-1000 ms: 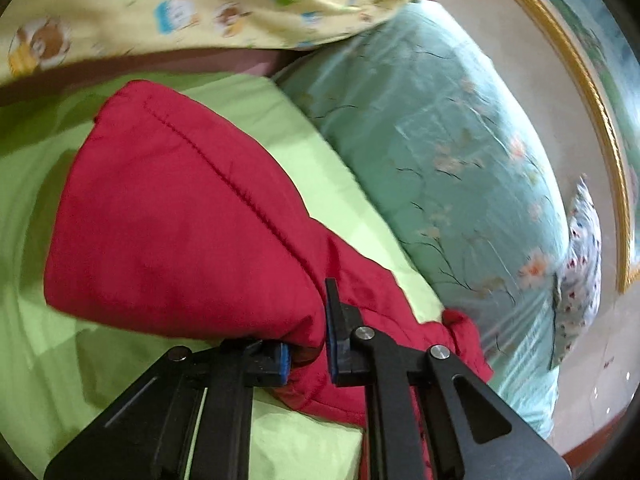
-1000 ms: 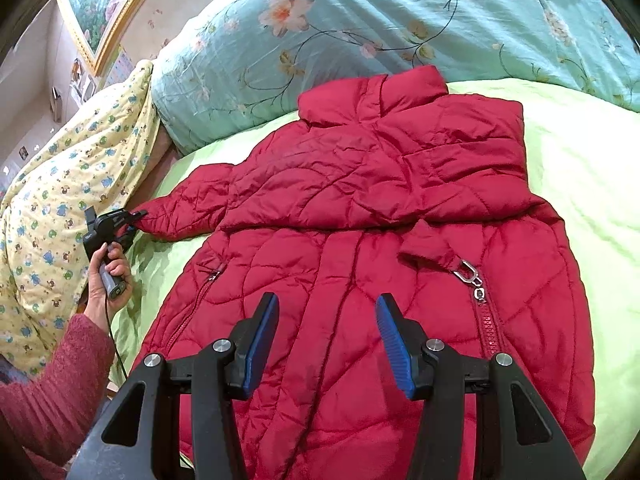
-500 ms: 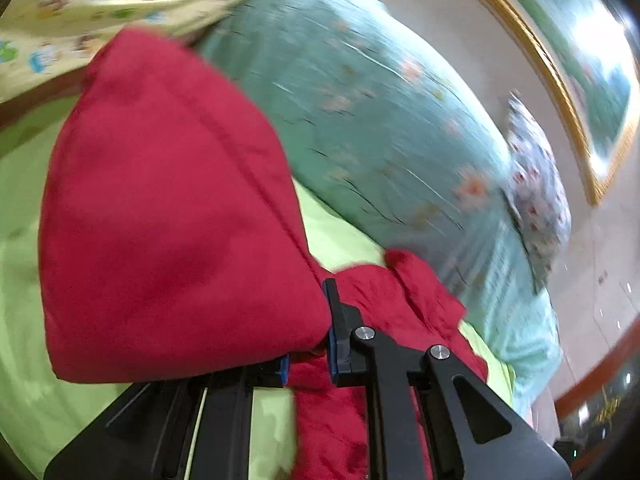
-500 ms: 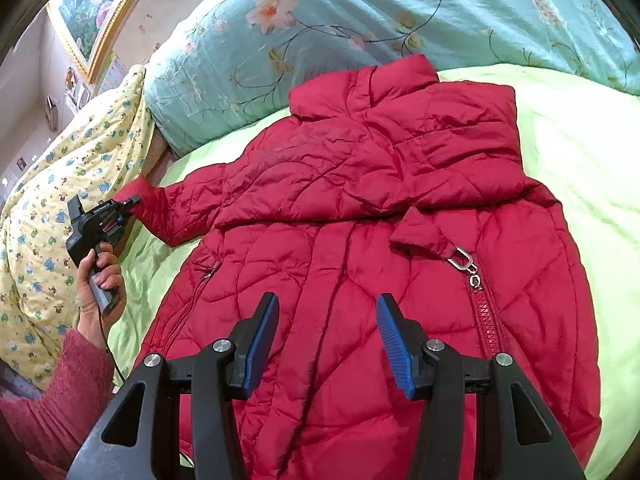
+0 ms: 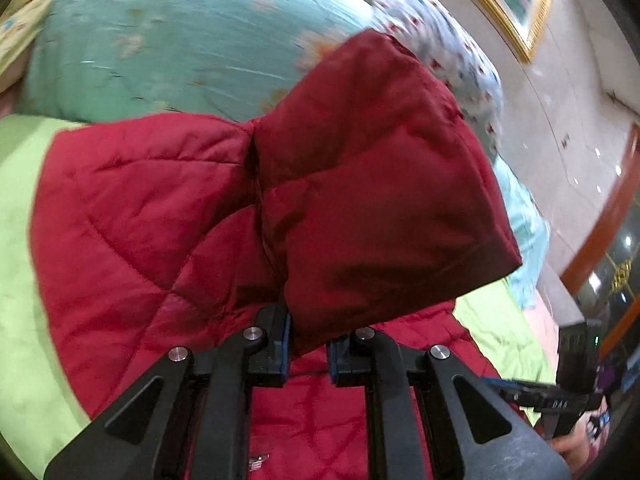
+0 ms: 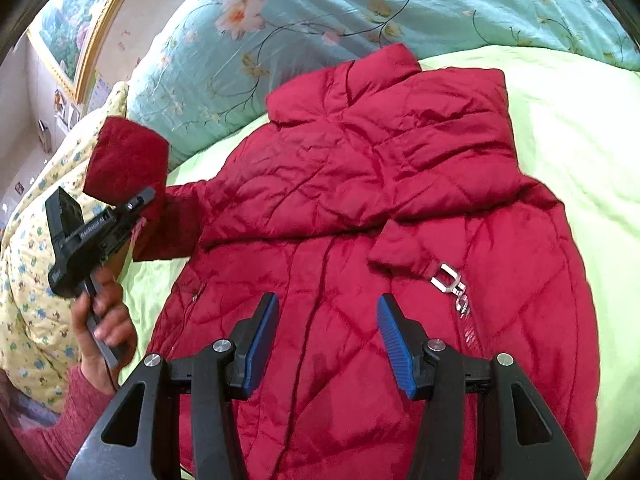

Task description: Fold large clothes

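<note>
A red quilted puffer jacket [image 6: 380, 248] is spread front-up on a lime-green bed sheet [image 6: 576, 160], its shiny padded fabric stitched in diamond lines and creased across the chest. The stand-up collar [image 6: 376, 72] is turned toward the far side, where a large teal floral pillow [image 6: 320, 16] is banked against the wall. A metal zipper pull [image 6: 450, 278] is seen right of centre, beside a small folded flap of the front. The left sleeve [image 6: 128, 160] is lifted off the bed at the left edge of the jacket, its cuff end pinched between the blue-padded fingers of the left hand-held gripper [image 5: 308, 344]; in the left wrist view the sleeve [image 5: 376, 184] is seen as a puffy, rounded block raised above the jacket body [image 5: 140, 232]. The right hand-held gripper [image 6: 328, 344] is held with its ribbed blue pads spread wide apart, empty, hovering over the near lower part of the jacket. A yellow patterned blanket [image 6: 28, 240] is bunched along the left side of the bed, close to the raised sleeve. On the right, a broad strip of bare sheet is left open beside the jacket. A gold-framed painting [image 6: 68, 28] is hung on the far wall.
</note>
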### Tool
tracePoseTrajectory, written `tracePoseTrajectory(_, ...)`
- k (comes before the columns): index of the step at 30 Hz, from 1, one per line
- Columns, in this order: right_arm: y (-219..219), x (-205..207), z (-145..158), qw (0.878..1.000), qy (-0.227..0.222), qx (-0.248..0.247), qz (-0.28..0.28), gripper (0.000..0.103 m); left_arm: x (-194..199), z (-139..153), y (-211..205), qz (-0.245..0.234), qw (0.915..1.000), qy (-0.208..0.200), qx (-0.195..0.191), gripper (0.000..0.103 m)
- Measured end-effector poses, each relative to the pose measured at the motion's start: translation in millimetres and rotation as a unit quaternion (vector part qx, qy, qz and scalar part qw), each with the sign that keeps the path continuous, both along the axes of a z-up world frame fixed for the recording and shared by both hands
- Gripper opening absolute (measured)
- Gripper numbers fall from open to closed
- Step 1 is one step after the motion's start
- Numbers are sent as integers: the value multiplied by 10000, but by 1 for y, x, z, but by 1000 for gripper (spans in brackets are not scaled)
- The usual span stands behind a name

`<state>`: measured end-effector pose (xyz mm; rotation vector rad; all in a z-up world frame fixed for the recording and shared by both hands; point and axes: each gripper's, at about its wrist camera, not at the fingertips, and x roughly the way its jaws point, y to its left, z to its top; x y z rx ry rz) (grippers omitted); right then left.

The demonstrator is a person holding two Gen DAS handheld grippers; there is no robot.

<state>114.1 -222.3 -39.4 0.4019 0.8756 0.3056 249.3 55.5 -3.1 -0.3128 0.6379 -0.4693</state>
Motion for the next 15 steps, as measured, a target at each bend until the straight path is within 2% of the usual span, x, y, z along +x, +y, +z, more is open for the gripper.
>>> tracePoseTrajectory(3,-10,7,1,9998,20,192,-79,54,6,-2,-28,-211,9997,25,109,11)
tracePoseTrajectory(10,-35,19,6,9974,-16,629,-362,54,15,-18,-91,-508,9965,186,644,11)
tracePoseTrajectory(15,-62,27,4,9925,-19,976,-733,61,23,-40,-133,-604,9916,257,1116,11)
